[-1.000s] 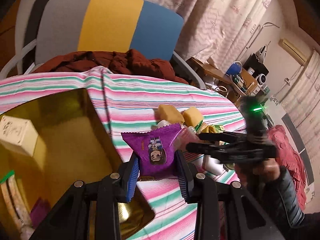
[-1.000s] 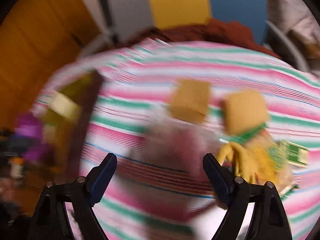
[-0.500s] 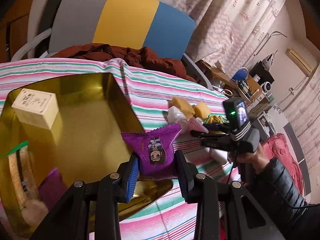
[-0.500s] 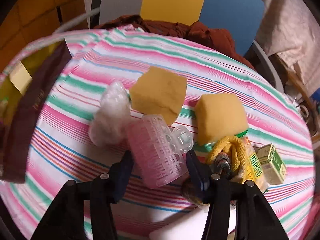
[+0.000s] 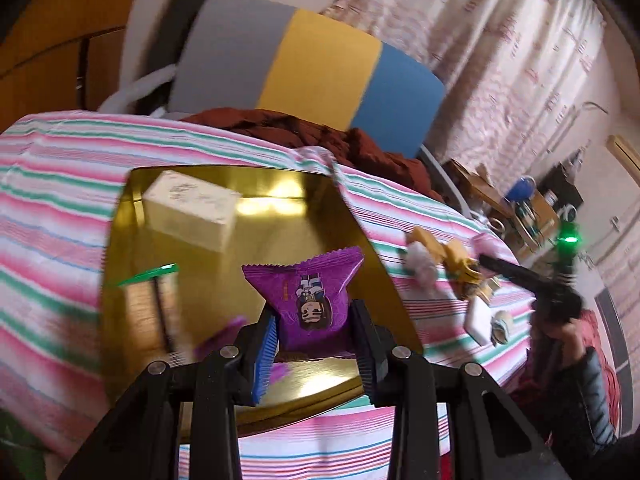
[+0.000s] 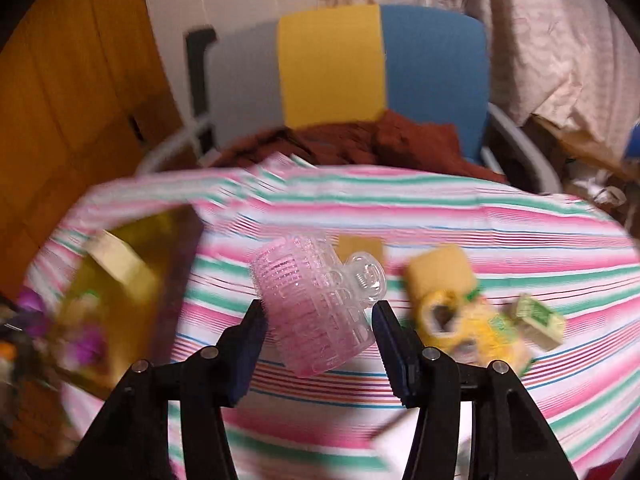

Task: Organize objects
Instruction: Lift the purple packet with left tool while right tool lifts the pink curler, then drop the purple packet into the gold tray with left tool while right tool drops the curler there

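Observation:
My left gripper (image 5: 312,340) is shut on a purple snack packet (image 5: 310,300) and holds it over the gold tin tray (image 5: 120,280). A cream box (image 5: 192,210) and a wrapped snack with a green tag (image 5: 152,300) lie in the tray. My right gripper (image 6: 320,336) is shut on a pink hair roller with a clear clip (image 6: 316,304), lifted above the striped tablecloth (image 6: 440,208). In the right wrist view the tray (image 6: 100,300) sits blurred at the left. Seen from the left wrist, the right gripper (image 5: 520,276) hangs at the far right, held by a person's hand.
Two yellow sponges (image 6: 440,272), a yellow rope bundle (image 6: 460,328) and a small green box (image 6: 540,320) lie right of the roller. A white block (image 5: 478,316) sits near the table's right edge. Behind the table stands a grey, yellow and blue chair (image 5: 312,64) with dark red cloth (image 5: 304,132).
The right gripper closed on the pink roller and lifted it off the cloth. The left gripper carried the purple packet left, from the tray's edge to over its inside.

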